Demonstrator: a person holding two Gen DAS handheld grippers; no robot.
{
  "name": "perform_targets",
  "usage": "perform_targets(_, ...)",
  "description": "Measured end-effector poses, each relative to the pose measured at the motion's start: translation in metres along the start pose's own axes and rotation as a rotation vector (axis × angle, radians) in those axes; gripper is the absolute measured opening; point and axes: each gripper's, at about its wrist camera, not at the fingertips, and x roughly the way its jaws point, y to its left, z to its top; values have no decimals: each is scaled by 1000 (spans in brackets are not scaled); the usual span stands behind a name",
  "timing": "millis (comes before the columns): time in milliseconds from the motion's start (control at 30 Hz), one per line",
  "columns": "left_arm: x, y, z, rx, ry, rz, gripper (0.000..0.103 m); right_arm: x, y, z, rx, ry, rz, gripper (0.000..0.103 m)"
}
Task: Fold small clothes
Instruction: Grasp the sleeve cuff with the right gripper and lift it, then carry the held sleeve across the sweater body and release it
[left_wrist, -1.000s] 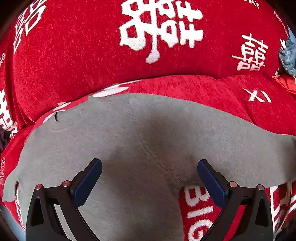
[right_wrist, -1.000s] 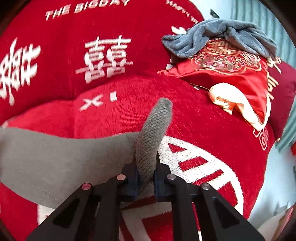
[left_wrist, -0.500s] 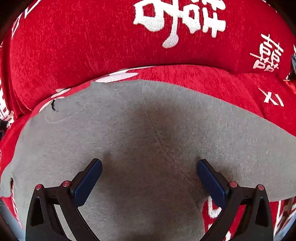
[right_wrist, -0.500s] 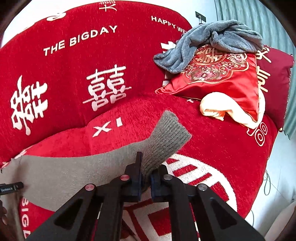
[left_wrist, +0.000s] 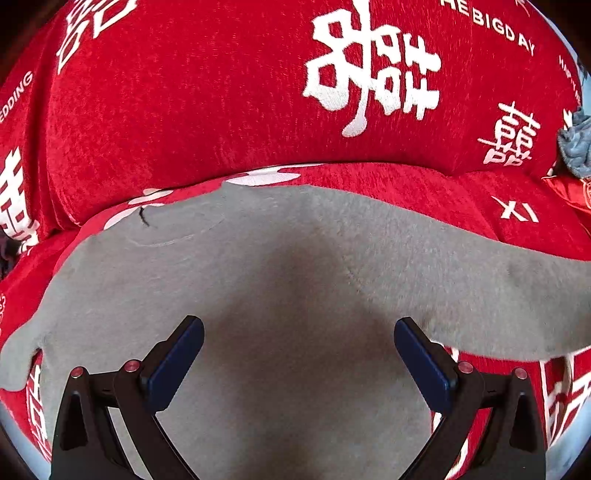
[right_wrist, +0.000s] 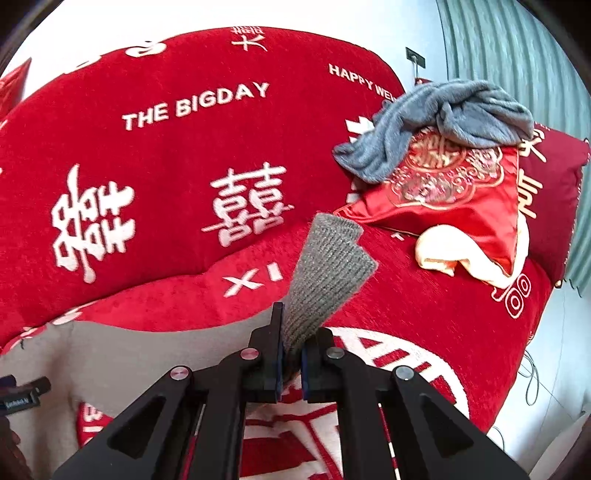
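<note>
The garment (left_wrist: 295, 280) lies spread on the sofa seat (right_wrist: 424, 306), in front of the backrest (left_wrist: 207, 96). The left gripper (left_wrist: 298, 350) sits over the garment's middle, its fingers apart, one to each side. To the right, the garment's sleeve (right_wrist: 328, 273) runs up between the fingers of the right gripper (right_wrist: 291, 360), lifted off the seat. Behind and right of the sleeve, a cushion (right_wrist: 454, 199) leans at the sofa's far end (a crumpled blanket (right_wrist: 443, 122) lies on top of it).
</note>
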Motion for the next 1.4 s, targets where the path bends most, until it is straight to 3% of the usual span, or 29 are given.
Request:
perform_targets(333,-21,47,-23,-49,-31,-32,103,-32,54,12,-26,-30,90,7)
perform_targets(633,-18,102,-55,-120,10,-42,103,-56,128,19,-88,-45,198,7)
perform_targets(1400,-35,222,-102,-252,-8,-44,103,-108,314,-21,-294,-31,361,7)
